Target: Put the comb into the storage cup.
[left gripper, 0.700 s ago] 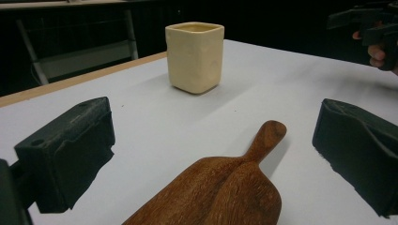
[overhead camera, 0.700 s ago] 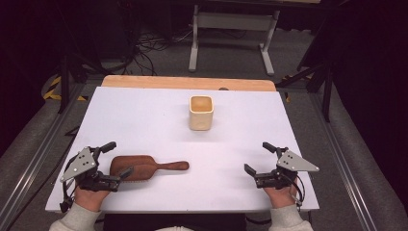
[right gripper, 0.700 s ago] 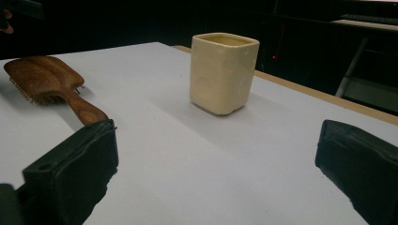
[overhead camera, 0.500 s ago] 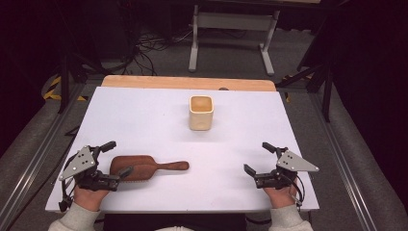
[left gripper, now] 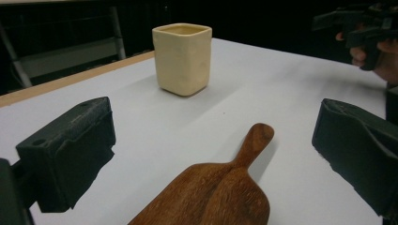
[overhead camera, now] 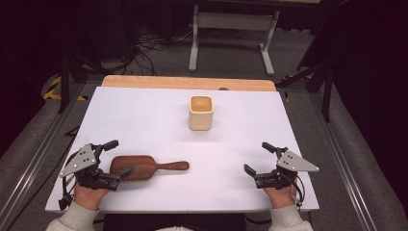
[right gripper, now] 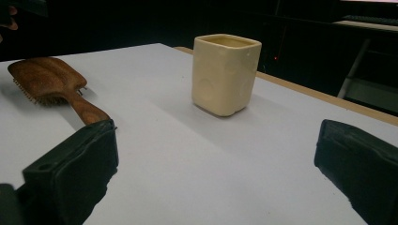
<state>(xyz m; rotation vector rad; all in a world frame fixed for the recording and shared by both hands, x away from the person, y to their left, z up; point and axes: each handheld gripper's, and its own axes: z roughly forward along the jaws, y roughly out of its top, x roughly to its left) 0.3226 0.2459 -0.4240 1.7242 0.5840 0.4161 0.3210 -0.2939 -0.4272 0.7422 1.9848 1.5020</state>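
Both tools wide open: left tool [overhead camera: 115, 158] straddles hairbrush [overhead camera: 144, 167], right tool [overhead camera: 257, 157] empty.

both grippers [overhead camera: 115, 158] [overhead camera: 257, 158] low, jaws wide

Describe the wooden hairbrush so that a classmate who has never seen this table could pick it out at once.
Start at the white table and look to its near left part, just inside the left gripper. The wooden hairbrush lies flat there, bristles down, handle towards the table's middle. It is dark brown and long, unlike the upright cream cup farther back.
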